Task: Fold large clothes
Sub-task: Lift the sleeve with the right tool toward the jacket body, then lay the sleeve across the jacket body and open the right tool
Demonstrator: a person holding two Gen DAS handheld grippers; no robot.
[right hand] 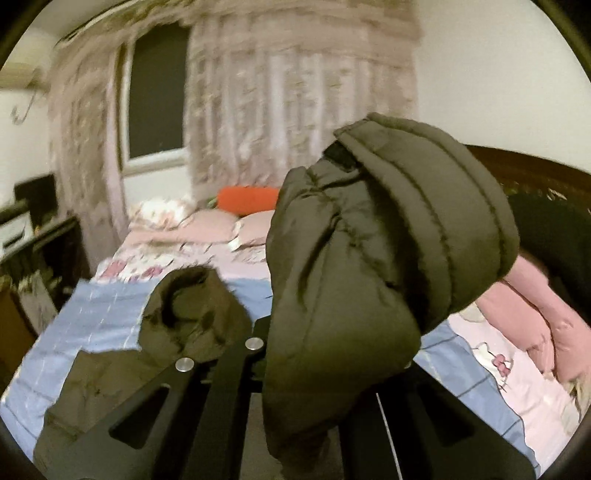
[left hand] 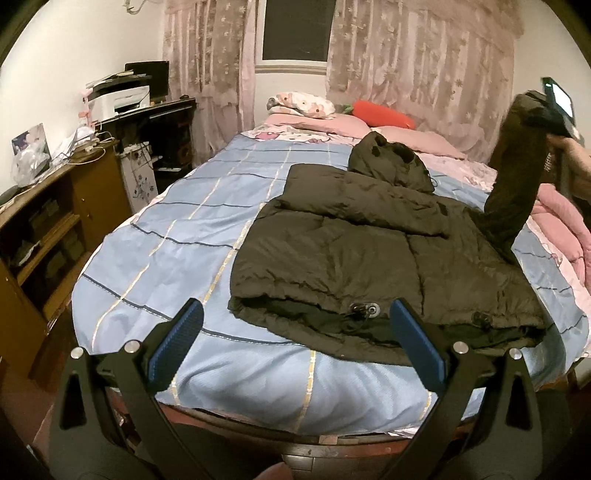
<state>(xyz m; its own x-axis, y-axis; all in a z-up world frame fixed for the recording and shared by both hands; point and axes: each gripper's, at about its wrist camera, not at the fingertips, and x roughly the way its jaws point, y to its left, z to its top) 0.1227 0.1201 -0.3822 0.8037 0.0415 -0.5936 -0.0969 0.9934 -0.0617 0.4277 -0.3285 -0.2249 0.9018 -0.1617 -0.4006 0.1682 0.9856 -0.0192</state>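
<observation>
A wide bed covered by a light blue quilt with pale and dark stripes (left hand: 177, 236) fills the room's middle, with pink pillows (left hand: 354, 123) and an orange-red bolster cushion (left hand: 384, 115) at its far end. Lacy pink curtains (left hand: 417, 70) flank a dark window (left hand: 297, 29), and a brown wooden cabinet (left hand: 55, 221) stands along the left wall beside a dark desk carrying a white printer (left hand: 120, 98).

A dark olive puffy hooded jacket (left hand: 354, 258) lies flat on the quilt, hood toward the pillows, hem near the foot. The left gripper (left hand: 293, 328) hovers at the hem with its blue-padded fingers spread wide, holding nothing. The right gripper (right hand: 334, 332) is clamped on the jacket's sleeve cuff (right hand: 388, 236), lifted well above the bed's right side.
</observation>
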